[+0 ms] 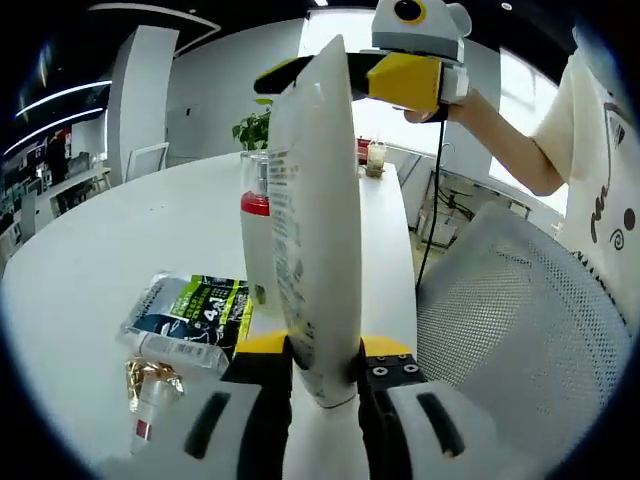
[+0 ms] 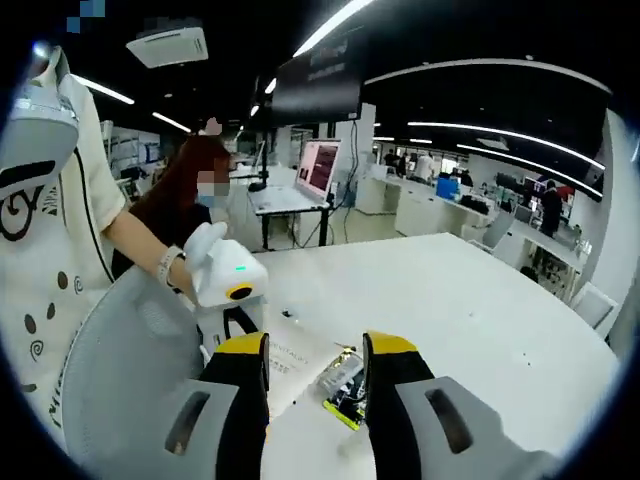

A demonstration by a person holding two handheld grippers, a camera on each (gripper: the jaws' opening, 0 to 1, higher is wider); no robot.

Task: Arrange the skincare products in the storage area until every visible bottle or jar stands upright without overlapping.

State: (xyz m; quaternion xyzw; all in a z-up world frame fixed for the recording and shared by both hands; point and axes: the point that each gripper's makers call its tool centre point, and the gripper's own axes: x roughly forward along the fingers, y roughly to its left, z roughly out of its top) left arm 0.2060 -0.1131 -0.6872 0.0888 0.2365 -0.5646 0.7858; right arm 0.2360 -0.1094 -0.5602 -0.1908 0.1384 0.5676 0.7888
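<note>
Left gripper: clamped on the foot of a white tube, held upright above the white table; the tube's small print is unreadable.
Right gripper: at the tube's top in the left gripper view; in its own view the jaws stand apart, holding nothing.
Sachet: flat on the table, green-and-dark pack reading "4in1".
Red-collared bottle: upright just behind the tube.
Small vial: lying beside the sachet.

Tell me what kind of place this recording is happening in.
Most likely an open-plan office. The right gripper view shows rows of desks, a monitor on a stand and long ceiling strip lights. The work happens on a large white table beside a mesh office chair.
</note>
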